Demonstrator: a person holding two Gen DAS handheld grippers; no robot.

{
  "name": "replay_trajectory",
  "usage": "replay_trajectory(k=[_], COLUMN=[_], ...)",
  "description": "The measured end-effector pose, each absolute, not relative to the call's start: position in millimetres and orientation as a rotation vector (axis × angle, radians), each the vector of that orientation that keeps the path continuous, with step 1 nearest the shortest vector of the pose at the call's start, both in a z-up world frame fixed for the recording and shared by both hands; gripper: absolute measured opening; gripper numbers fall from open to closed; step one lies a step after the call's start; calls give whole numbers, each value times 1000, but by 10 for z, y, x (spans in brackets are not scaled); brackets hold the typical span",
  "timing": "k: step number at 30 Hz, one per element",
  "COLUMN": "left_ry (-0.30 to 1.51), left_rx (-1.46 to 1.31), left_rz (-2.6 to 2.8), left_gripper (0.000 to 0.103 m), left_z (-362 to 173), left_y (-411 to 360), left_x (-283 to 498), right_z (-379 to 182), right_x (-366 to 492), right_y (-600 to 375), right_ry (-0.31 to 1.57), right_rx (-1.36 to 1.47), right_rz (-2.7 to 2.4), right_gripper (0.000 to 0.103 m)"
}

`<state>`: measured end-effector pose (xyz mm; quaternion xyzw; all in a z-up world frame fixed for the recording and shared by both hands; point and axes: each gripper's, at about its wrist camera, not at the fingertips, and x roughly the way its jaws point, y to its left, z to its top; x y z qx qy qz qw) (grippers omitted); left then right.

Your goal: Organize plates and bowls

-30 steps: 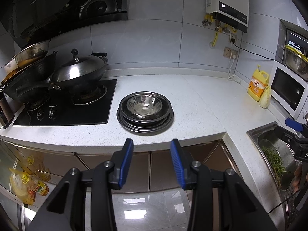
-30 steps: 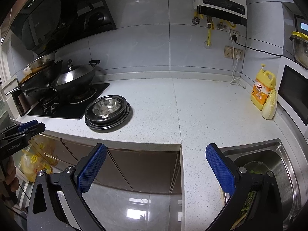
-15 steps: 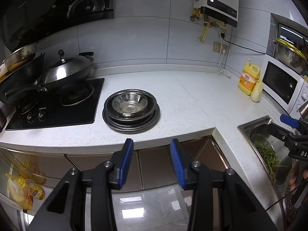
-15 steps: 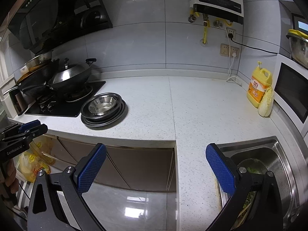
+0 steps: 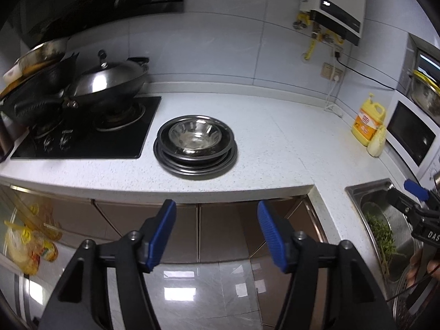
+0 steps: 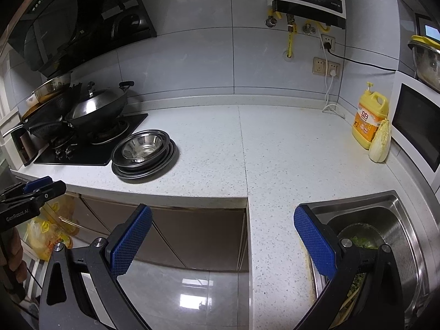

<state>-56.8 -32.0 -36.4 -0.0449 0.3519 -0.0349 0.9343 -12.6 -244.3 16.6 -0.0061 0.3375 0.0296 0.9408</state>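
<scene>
Blue-padded and nearest the lens, the left gripper (image 5: 217,231) hangs off the front edge of the desk above the glossy floor tiles (image 5: 192,297); its jaws have just been opening and now stand apart with nothing between them. The right gripper (image 6: 222,243) hangs likewise off the front edge, near the inner corner of the desk, its jaws spread wide and empty. Beside it, at the right end of the desk, the steel sink (image 6: 398,209) holds a basin with green leaves. Farther in, near the front edge and just beside the black gas hob (image 5: 82,143), the stack of steel plates and bowls (image 5: 195,144) rests on the speckled white desk (image 5: 275,148), a shiny bowl (image 5: 194,136) nested on top. On the hob a lidded wok (image 5: 107,85) sits over a burner. At the far right edge a yellow detergent bottle (image 6: 370,118) stands just beside a napa cabbage (image 6: 381,140), next to the microwave (image 6: 415,126).
</scene>
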Motion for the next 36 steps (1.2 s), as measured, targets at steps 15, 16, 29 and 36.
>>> replay_trajectory(k=[15,16,29,36], left_ry=[634,631,608,608], left_rx=[21,25,46,33], left_rz=[52,51,31,12], left_gripper=[60,60,60,60], left_z=[-274,-266,-208,-196], left_y=[-351,-357,-418,-429], left_x=[-634,-629,-622,-635], right_z=[91,91,82,81], right_x=[-42,-37,-6,-6], right_y=[-2468,-2471,-2505,-2514], right_ry=[704,704,707,709], right_rx=[-5,-5,0,-4], right_rz=[75,75,74,71], right_gripper=[102,102,102,102])
